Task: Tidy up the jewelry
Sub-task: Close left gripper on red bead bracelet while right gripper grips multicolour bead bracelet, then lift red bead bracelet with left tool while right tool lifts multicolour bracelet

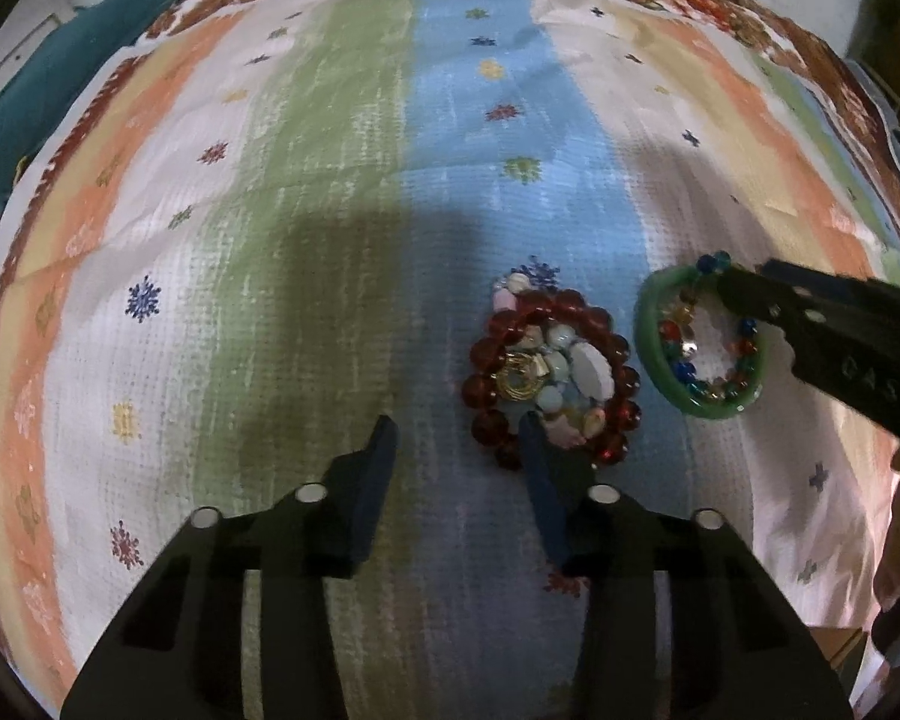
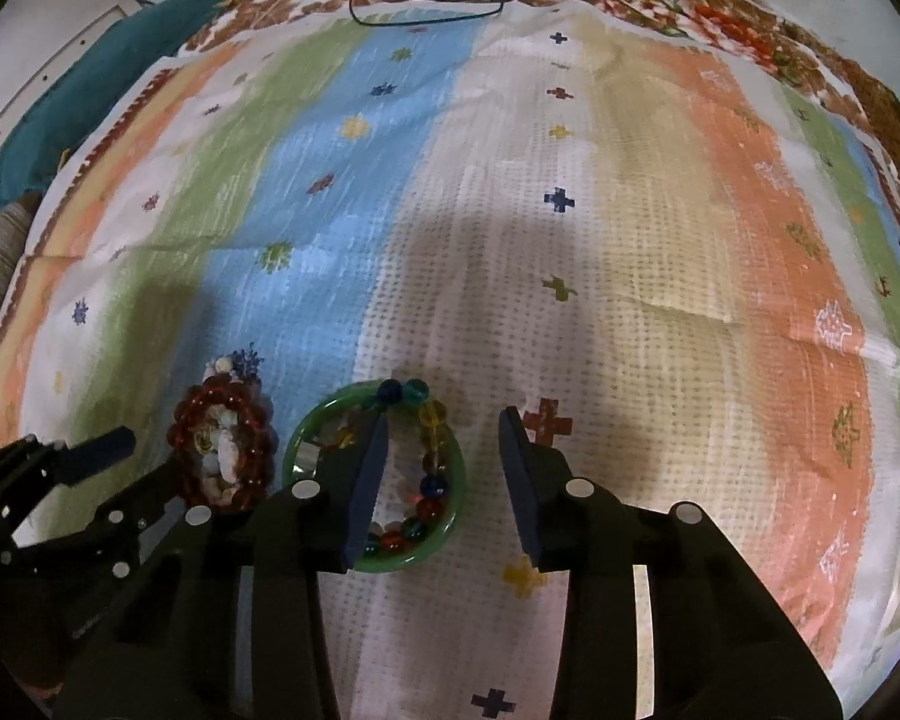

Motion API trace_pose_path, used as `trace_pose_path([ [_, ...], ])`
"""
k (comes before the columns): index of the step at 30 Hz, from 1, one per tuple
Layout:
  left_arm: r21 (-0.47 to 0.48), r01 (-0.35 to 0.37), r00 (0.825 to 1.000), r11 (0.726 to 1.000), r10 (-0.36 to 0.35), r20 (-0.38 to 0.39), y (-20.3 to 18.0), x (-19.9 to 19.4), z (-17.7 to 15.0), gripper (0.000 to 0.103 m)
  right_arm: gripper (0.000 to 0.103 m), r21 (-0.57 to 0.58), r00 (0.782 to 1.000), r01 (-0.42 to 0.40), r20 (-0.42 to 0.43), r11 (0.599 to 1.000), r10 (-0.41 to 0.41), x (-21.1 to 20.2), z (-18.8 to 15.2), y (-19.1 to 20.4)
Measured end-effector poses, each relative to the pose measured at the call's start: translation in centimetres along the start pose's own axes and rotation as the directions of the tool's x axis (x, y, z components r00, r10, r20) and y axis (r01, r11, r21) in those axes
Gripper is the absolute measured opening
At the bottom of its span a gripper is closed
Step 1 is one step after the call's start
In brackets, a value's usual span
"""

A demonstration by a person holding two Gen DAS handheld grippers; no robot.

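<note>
Bangle (image 2: pixel 450 516) rings multicolour beads (image 2: pixel 432 486) | red bracelet (image 1: pixel 621 387) perhaps encloses trinkets | both tools released

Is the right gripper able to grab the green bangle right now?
Probably yes. The right gripper is open, one finger over the green bangle and the other outside its rim; nothing blocks it.

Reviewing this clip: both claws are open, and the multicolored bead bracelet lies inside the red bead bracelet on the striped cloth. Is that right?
Not quite. The multicolored bead bracelet lies inside the green bangle, not the red bead bracelet, which rings shells and pale beads. The right wrist view shows it, and the left wrist view agrees. Both the left claw and right claw are open, over the striped cloth.
</note>
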State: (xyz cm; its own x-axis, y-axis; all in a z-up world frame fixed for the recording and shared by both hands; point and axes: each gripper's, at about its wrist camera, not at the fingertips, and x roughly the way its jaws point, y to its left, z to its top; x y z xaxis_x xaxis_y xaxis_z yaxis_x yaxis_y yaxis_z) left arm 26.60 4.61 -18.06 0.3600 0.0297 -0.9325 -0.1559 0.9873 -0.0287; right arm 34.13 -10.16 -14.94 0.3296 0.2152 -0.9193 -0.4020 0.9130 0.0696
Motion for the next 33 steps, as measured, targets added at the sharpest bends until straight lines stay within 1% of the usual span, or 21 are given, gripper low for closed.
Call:
trace_pose_path([
  [2, 0.023, -0.009, 1.000, 1.000, 0.009, 0.004, -0.2, 0.0, -0.1, 0.037, 0.037, 0.000, 1.000, -0.005, 0.001, 1.000, 0.005, 0.1, 0.0, -0.1],
  [4, 0.029, -0.011, 1.000, 1.000, 0.011, 0.005, -0.3, 0.1, 0.0, 0.037, 0.033, 0.004, 1.000, -0.012, -0.002, 1.000, 0.012, 0.4, 0.1, -0.2],
  [6, 0.023, -0.008, 1.000, 1.000, 0.008, 0.005, -0.3, 0.1, 0.1, 0.038, 0.029, 0.005, 1.000, -0.020, -0.009, 1.000, 0.020, 0.7, 0.1, -0.2],
  [7, 0.020, -0.006, 1.000, 1.000, 0.005, 0.005, -0.3, 0.1, 0.1, 0.038, 0.024, 0.003, 1.000, -0.022, -0.011, 1.000, 0.022, 0.8, 0.1, -0.2],
  [8, 0.013, -0.001, 1.000, 1.000, 0.001, 0.004, -0.2, 0.2, 0.2, 0.039, 0.022, 0.000, 1.000, -0.024, -0.012, 1.000, 0.024, 0.9, 0.1, -0.1],
  [10, -0.013, 0.024, 1.000, 1.000, -0.024, -0.009, 0.0, 0.3, 0.3, 0.040, 0.018, -0.004, 1.000, -0.026, -0.010, 1.000, 0.026, 1.0, 0.1, 0.0],
  [11, -0.016, 0.030, 0.999, 0.999, -0.031, -0.020, 0.0, 0.5, 0.2, 0.040, 0.018, -0.004, 1.000, -0.026, -0.008, 1.000, 0.026, 1.0, 0.2, 0.0],
  [13, 0.020, 0.017, 1.000, 1.000, -0.017, -0.005, -0.5, 0.6, 0.4, 0.040, 0.015, -0.006, 0.999, -0.031, -0.008, 0.999, 0.031, 1.0, 0.2, 0.0],
  [15, 0.019, 0.022, 1.000, 1.000, -0.021, -0.005, -0.4, 0.8, 0.5, 0.039, 0.014, -0.014, 1.000, -0.029, -0.003, 0.999, 0.029, 1.0, 0.2, 0.1],
  [18, -0.013, 0.061, 0.998, 0.998, -0.061, -0.015, 0.0, 0.9, 0.6, 0.033, 0.013, -0.021, 1.000, -0.030, 0.002, 0.999, 0.030, 0.9, 0.2, 0.2],
  [19, -0.012, 0.074, 0.997, 0.997, -0.075, -0.017, 0.0, 0.9, 0.6, 0.028, 0.012, -0.021, 1.000, -0.030, 0.004, 0.999, 0.030, 0.9, 0.2, 0.2],
  [22, -0.005, 0.084, 0.996, 0.996, -0.084, -0.022, -0.3, 0.8, 0.5, 0.020, 0.010, -0.030, 1.000, -0.021, 0.011, 0.999, 0.021, 0.6, 0.2, 0.3],
  [23, -0.006, 0.086, 0.996, 0.996, -0.086, -0.023, -0.3, 0.8, 0.4, 0.019, 0.010, -0.034, 1.000, -0.020, 0.013, 0.999, 0.020, 0.5, 0.2, 0.4],
  [26, -0.008, 0.090, 0.996, 0.996, -0.090, -0.024, -0.3, 1.0, 0.4, 0.020, 0.010, -0.043, 1.000, -0.019, 0.016, 0.999, 0.020, 0.3, 0.1, 0.6],
  [27, -0.007, 0.085, 0.996, 0.996, -0.086, -0.021, -0.4, 1.1, 0.4, 0.022, 0.010, -0.047, 1.000, -0.019, 0.016, 0.999, 0.020, 0.2, 0.1, 0.7],
  [28, -0.004, 0.073, 0.997, 0.997, -0.073, -0.016, -0.4, 1.2, 0.5, 0.027, 0.010, -0.050, 1.000, -0.019, 0.017, 0.999, 0.020, 0.2, 0.1, 0.8],
  [29, 0.003, 0.062, 0.998, 0.998, -0.062, -0.016, -0.5, 1.6, 0.5, 0.027, 0.010, -0.054, 1.000, -0.019, 0.018, 0.998, 0.020, 0.1, 0.1, 1.0],
  [30, 0.015, 0.046, 0.999, 0.999, -0.046, -0.017, -0.7, 1.8, 0.6, 0.024, 0.010, -0.057, 1.000, -0.018, 0.019, 0.998, 0.019, 0.1, 0.1, 1.0],
  [31, 0.033, 0.023, 1.000, 0.999, -0.022, -0.017, -0.8, 2.0, 0.6, 0.018, 0.010, -0.060, 1.000, -0.016, 0.020, 0.998, 0.017, 0.1, 0.1, 1.1],
  [33, 0.041, 0.010, 1.000, 0.999, -0.010, -0.010, -1.0, 2.0, 0.6, 0.016, 0.010, -0.068, 1.000, -0.011, 0.022, 0.998, 0.012, 0.0, 0.1, 1.2],
])
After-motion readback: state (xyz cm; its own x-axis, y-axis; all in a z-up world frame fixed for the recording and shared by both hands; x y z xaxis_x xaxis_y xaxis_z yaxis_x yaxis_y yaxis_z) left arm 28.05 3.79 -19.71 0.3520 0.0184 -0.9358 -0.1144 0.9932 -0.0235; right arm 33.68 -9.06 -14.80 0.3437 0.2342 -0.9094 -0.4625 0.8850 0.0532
